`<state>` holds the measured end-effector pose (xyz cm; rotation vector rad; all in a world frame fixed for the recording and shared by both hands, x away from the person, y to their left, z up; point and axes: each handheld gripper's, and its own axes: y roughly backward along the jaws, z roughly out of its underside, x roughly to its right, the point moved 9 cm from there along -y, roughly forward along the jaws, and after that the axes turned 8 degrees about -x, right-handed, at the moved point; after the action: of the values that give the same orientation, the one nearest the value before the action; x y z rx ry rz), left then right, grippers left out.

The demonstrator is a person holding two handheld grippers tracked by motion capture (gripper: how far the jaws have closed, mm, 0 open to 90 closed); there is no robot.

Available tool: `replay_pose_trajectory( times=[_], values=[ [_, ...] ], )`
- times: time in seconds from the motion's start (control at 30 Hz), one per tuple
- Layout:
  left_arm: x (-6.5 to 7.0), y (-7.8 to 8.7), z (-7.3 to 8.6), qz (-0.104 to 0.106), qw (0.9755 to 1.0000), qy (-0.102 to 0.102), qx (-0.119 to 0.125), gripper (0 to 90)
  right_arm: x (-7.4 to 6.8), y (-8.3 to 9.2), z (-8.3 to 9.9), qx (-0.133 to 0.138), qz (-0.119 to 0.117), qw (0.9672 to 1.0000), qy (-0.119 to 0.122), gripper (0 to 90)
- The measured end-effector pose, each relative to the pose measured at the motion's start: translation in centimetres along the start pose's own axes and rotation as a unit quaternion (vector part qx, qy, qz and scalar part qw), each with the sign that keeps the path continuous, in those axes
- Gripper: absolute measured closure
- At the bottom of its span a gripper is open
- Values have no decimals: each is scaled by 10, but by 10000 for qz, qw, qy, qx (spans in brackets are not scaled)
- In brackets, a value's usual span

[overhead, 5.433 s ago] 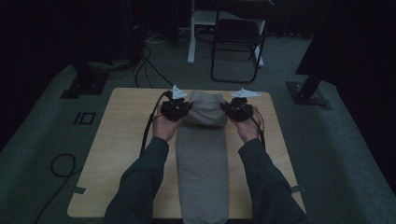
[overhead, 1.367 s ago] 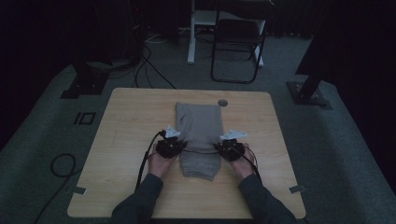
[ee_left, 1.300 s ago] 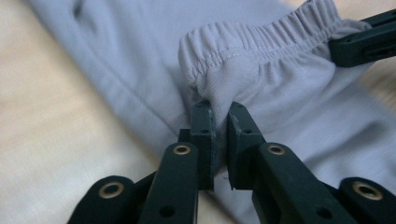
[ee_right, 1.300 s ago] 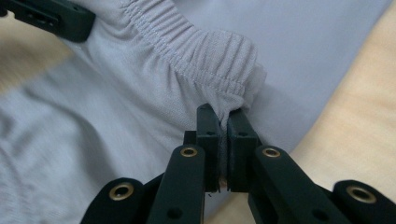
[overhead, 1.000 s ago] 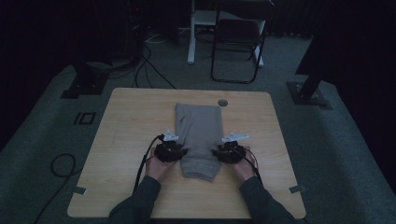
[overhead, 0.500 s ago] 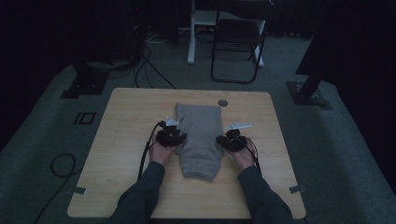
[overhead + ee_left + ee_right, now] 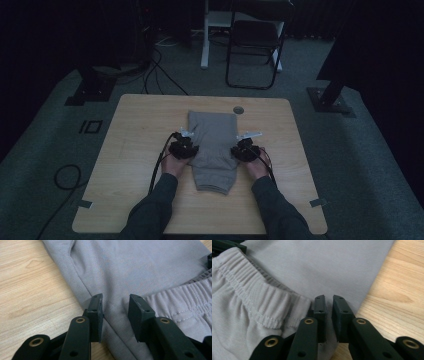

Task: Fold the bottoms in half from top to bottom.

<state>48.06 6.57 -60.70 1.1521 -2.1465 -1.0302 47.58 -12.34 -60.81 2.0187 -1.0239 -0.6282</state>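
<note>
Both claws have slid up from the near end of the folded pants [image 7: 214, 150] to its middle, one at each side edge. Left claw [image 7: 115, 312] hangs half spread over the cloth's edge, jaws just closing, not pinching. Right claw [image 7: 329, 315] has narrowed to a thin gap, cloth edge between its jaws; a firm pinch cannot be told. Pants lie mid-surface [image 7: 135, 150], waistband folded on top

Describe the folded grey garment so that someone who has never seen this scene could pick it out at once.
Find the light wooden table in the dark room. At its middle, between the person's two hands, lies a folded pair of grey trousers. It is the soft cloth thing there, with a gathered elastic waistband, unlike the small round cap at the far edge.
</note>
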Motion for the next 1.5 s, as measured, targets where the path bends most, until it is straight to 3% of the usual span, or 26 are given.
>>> replay_pose_trajectory(
  times=[0.33, 0.6, 0.87, 1.1, 1.33, 1.4, 1.5],
  values=[
    [13, 12, 4, 265, 9995, -92, 150, 638, -8, 6, 0, 201, -545, 9983, -108, 773],
    [29, 29, 11, 560, 9976, -158, 384, 642, -22, 24, 0, 512, -960, 9939, 158, 732],
    [40, 39, 25, 726, 9962, -301, 377, 638, -36, 38, 9, 605, -1150, 9901, 525, 713],
    [46, 46, 38, 831, 9949, -501, 281, 621, -47, 47, 21, 592, -1387, 9847, 869, 674],
    [50, 50, 34, 913, 9940, -437, 425, 613, -50, 51, 18, 721, -1430, 9840, 781, 654],
    [56, 49, 35, 944, 9933, -560, 359, 613, -57, 50, 18, 718, -1505, 9827, 803, 662],
    [64, 44, 43, 912, 9923, -819, 155, 607, -70, 47, 25, 582, -1616, 9798, 1022, 684]
  ],
)
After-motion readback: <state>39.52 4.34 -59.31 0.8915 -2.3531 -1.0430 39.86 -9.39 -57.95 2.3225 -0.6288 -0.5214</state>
